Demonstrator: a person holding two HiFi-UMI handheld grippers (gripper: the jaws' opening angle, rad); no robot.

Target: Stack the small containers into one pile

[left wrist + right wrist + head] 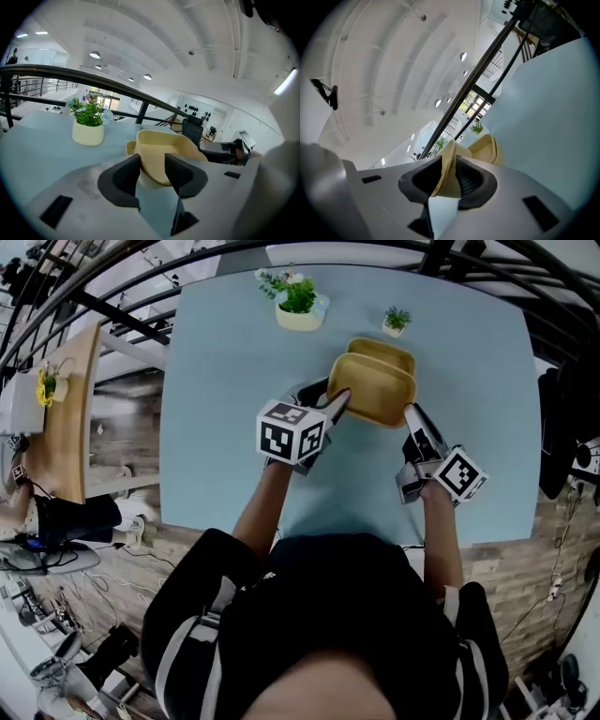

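Note:
Two shallow yellow containers are at the far middle of the light blue table [225,381]. The upper container [373,388] is held tilted over the lower container [392,351], which rests on the table behind it. My left gripper [336,401] is shut on the upper container's left corner; in the left gripper view the jaws [152,171] straddle its wall [164,150], with the lower container [129,148] just behind. My right gripper [411,414] is shut on the right rim; in the right gripper view the rim [451,154] is pinched between the pads, and the lower container [488,148] lies beyond.
A cream pot with flowers [300,307] and a small potted plant [397,322] stand at the table's far edge, close behind the containers. A wooden desk [70,418] lies off to the left and a dark chair [562,427] to the right.

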